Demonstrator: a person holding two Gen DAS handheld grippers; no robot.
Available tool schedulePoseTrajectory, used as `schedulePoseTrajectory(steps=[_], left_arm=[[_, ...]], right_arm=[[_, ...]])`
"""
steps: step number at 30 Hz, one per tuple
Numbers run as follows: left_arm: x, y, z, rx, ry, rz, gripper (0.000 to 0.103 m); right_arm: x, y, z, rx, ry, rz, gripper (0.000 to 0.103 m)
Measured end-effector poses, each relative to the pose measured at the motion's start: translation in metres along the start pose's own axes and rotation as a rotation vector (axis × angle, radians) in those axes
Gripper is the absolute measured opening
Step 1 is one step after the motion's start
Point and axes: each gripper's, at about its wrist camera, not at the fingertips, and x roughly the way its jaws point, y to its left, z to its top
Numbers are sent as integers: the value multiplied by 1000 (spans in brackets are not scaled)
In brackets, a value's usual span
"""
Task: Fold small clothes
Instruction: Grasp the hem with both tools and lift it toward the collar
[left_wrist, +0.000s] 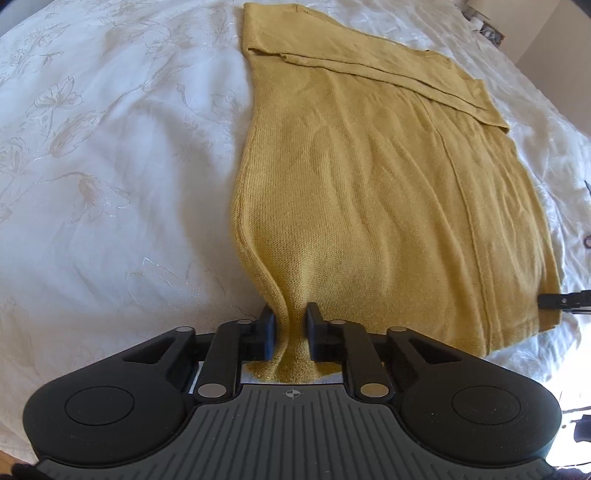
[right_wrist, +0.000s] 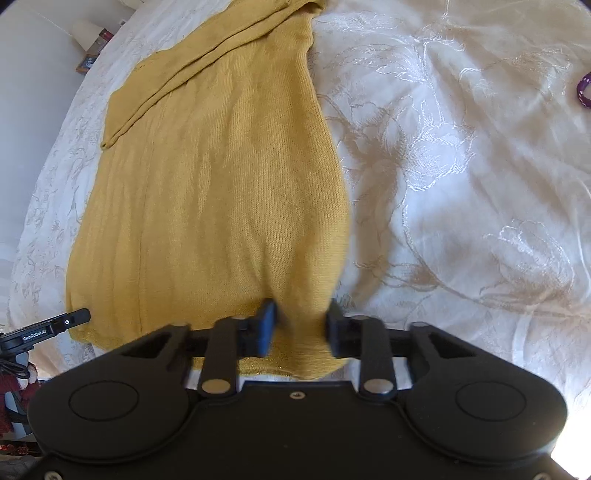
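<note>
Both tools, left tool (left_wrist: 290, 334) and right tool (right_wrist: 300, 328), pinch the mustard-yellow knitted top's (left_wrist: 369, 177) hem corners; uneven lifting could skew the fold.

Sweater (left_wrist: 388, 192) lies on the bedspread (left_wrist: 110, 184). Left gripper (left_wrist: 290, 332) at its six o'clock; right gripper (left_wrist: 561, 301) at four o'clock.

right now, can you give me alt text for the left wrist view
The left gripper pinches the near hem corner of a mustard knit sweater, the fabric bunched between its fingers. The sweater lies spread on a white floral bedspread, a sleeve folded across its top.
</note>
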Motion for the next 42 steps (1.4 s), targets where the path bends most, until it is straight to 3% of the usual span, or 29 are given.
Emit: schedulePoseTrajectory(steps=[5, 9, 16, 23, 31, 38, 42], left_arm=[[-23, 3, 11, -94, -37, -61, 6], [-53, -1, 36, -159, -125, -97, 6], [-78, -18, 108, -217, -297, -101, 6], [-60, -18, 189, -253, -417, -95, 6], [-14, -7, 252, -255, -388, -72, 6], [28, 3, 283, -207, -306, -55, 6], [49, 12, 294, -235, -268, -52, 6]], right_arm=[[-25, 9, 10, -34, -18, 96, 12], [-53, 17, 35, -43, -80, 180, 12], [-72, 28, 110, -58, -211, 271, 12], [-57, 35, 198, -50, -298, 296, 12], [-15, 38, 269, -55, -310, 207, 12], [24, 32, 298, 20, -282, 143, 13], [41, 27, 310, 65, -258, 104, 15]])
